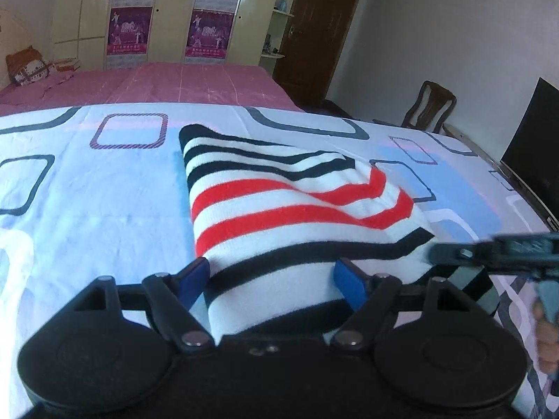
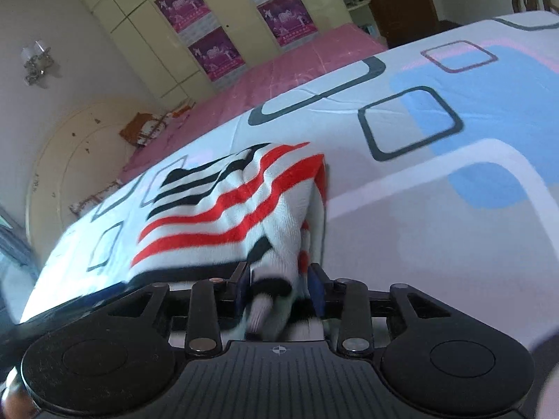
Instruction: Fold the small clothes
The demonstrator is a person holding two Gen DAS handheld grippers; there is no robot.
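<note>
Lay folded on the blue-and-white patterned bedsheet (image 1: 87, 209): white knitted garment with red and black stripes (image 1: 279, 209). Left gripper (image 1: 272, 276) spread wide astride its near edge, pads clear. Right gripper (image 2: 279, 279) around bunched cloth, clamped or loose impossible to tell. Risked dragging folds apart on withdrawal.

Folded garment (image 1: 286, 206) lies on patterned sheet (image 1: 91, 216), sheet spread over bed (image 1: 195, 83); bare bed surface beyond sheet's far edge. Left gripper (image 1: 272, 279) at garment's near edge, one finger either side of cloth. Right gripper (image 1: 489, 251) at garment's near right corner, bunched fabric between its fingers (image 2: 314, 282). Wardrobe (image 1: 167, 17) behind bed; pillow (image 1: 29, 66) at bed's far left; door (image 1: 325, 24) right of wardrobe; chair (image 1: 429, 108) right of bed, beyond sheet
</note>
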